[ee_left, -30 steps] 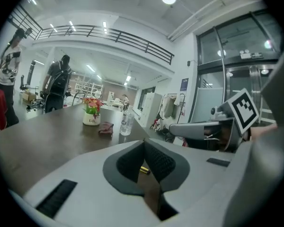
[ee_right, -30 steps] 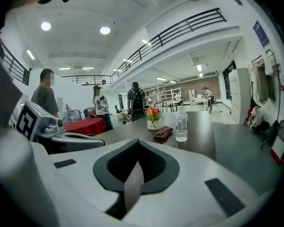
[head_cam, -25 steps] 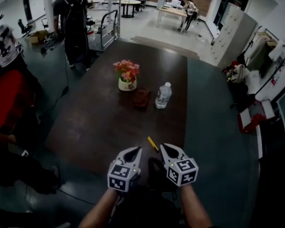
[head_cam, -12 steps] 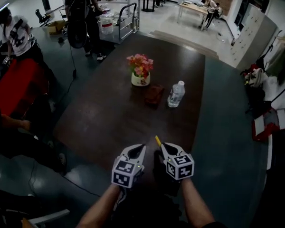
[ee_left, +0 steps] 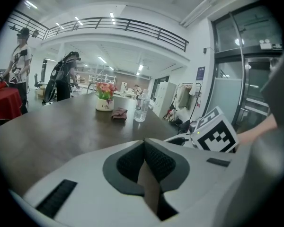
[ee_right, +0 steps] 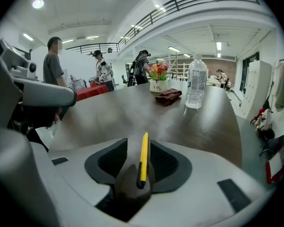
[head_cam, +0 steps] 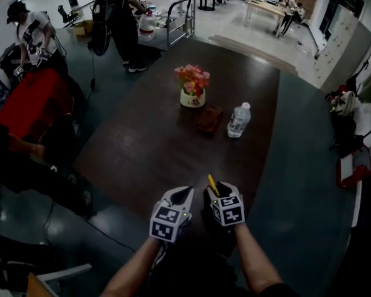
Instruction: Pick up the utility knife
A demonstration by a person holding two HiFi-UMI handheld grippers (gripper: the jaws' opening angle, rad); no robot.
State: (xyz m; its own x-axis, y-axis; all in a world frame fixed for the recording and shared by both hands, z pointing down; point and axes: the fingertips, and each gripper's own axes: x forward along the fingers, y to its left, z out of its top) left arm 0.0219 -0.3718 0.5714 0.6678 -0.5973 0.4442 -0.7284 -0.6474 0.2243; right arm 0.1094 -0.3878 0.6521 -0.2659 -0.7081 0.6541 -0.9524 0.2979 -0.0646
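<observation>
Dark table [head_cam: 142,147] in an open hall. Slim yellow utility knife [ee_right: 143,160] lies loose between my right hand-held gripper [ee_right: 138,144], jaws opening; left hand-held gripper [ee_left: 144,144] closed.

Open office hall; mezzanine railing [ee_left: 132,28], desks [head_cam: 269,8], lockers [head_cam: 343,42].

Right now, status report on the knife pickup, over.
Left gripper shut, empty. Right gripper opening, utility knife between its jaws, ungripped. Bottle, cloth far off; nothing blocking.
</observation>
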